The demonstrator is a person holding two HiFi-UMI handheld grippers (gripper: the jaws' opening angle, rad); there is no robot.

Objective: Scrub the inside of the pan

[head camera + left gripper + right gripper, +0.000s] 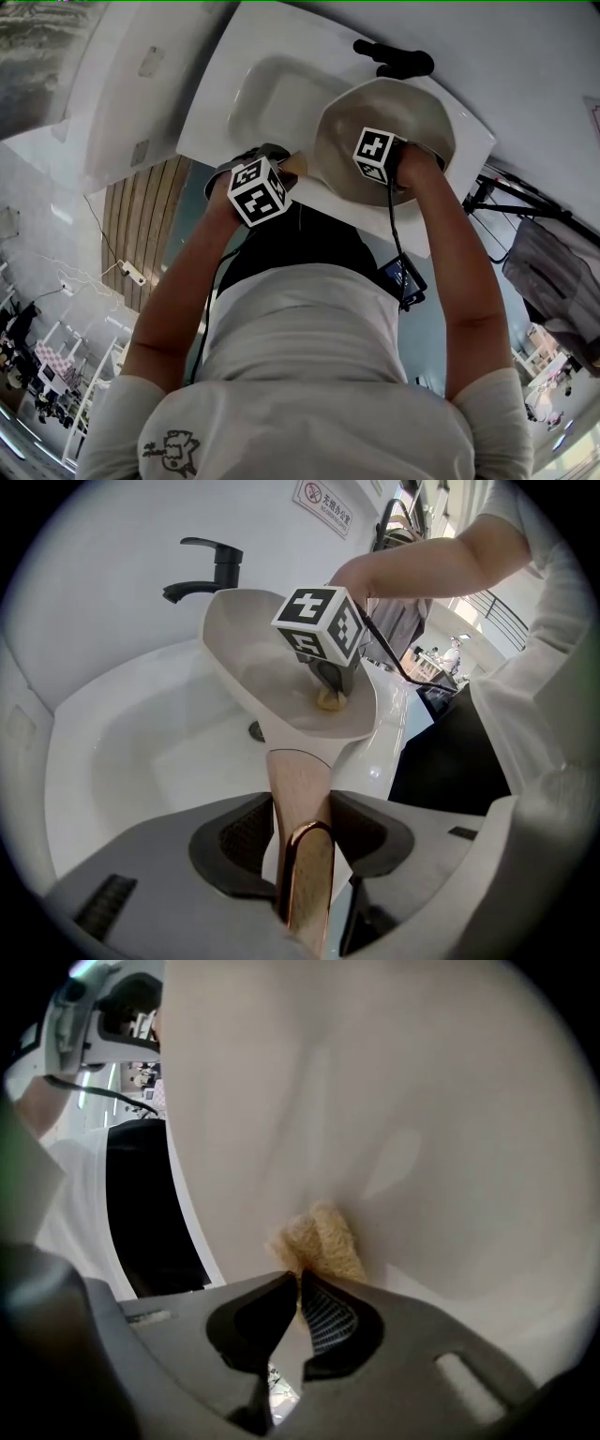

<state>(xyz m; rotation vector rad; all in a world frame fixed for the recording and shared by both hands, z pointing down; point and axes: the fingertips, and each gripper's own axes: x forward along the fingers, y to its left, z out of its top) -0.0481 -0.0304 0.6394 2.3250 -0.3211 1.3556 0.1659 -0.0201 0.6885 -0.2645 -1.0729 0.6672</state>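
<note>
A beige pan (412, 108) is tilted over the white sink basin (267, 94). My left gripper (302, 803) is shut on the pan's wooden handle (298, 775), which ends in a copper loop between the jaws. My right gripper (298, 1283) reaches down into the pan and is shut on a yellowish scrub sponge (323, 1239), which presses against the pan's inside wall (403, 1101). In the left gripper view the right gripper's marker cube (323, 622) stands over the sponge (328, 700) on the pan's floor. In the head view both marker cubes (258, 192) hide the jaws.
A black faucet (211, 566) stands at the back of the basin, just behind the pan's far rim. The drain (255, 730) lies under the pan's edge. A red-and-white sign (323, 503) hangs on the wall. A black cable (392, 234) runs down from the right gripper.
</note>
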